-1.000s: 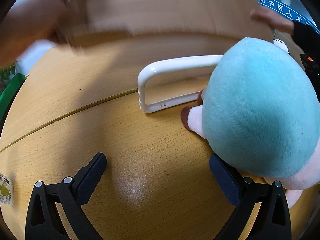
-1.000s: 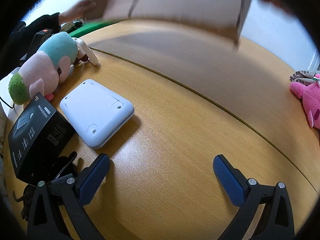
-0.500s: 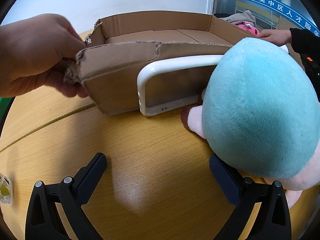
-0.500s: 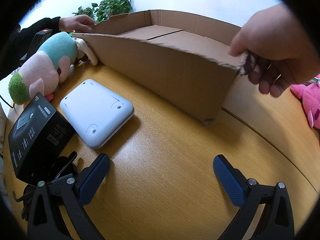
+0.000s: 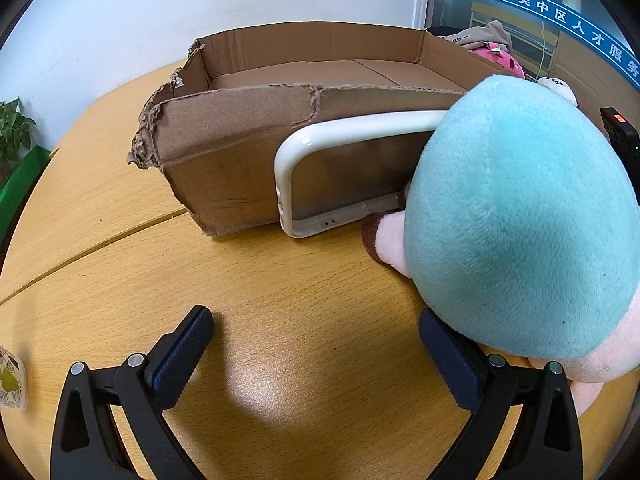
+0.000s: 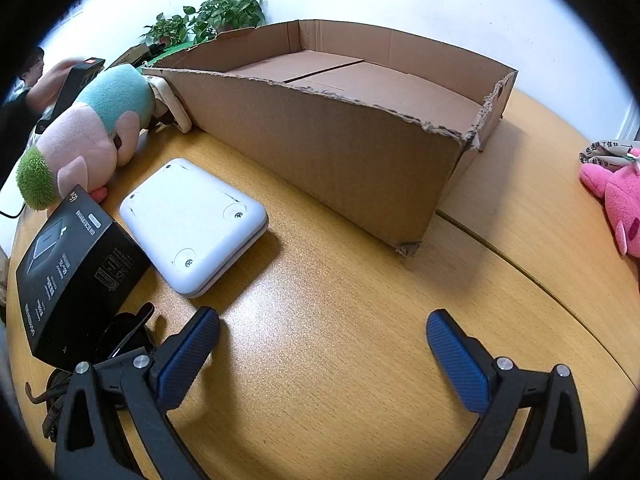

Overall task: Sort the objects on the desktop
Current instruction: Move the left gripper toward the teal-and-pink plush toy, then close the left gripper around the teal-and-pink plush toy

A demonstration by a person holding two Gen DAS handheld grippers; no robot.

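Observation:
A torn, low cardboard box [image 5: 248,148] [image 6: 360,144] rests on the wooden table with nothing inside. A teal and pink plush toy [image 5: 516,220] [image 6: 96,136] lies beside a white phone case [image 5: 320,152] [image 6: 172,104] that leans on the box wall. A white flat device [image 6: 196,216] and a black carton [image 6: 72,268] lie left in the right wrist view. My left gripper [image 5: 316,344] is open, its right finger touching the plush. My right gripper [image 6: 320,344] is open over bare table.
A pink plush [image 6: 616,200] lies at the table's right edge. Black cables [image 6: 120,336] sit under the black carton. A potted plant [image 6: 216,12] stands behind the box. A person [image 6: 32,88] holds a black item at far left.
Hands set the cardboard box down on the table and withdrew; the box now rests against the phone case. Both grippers stayed still.

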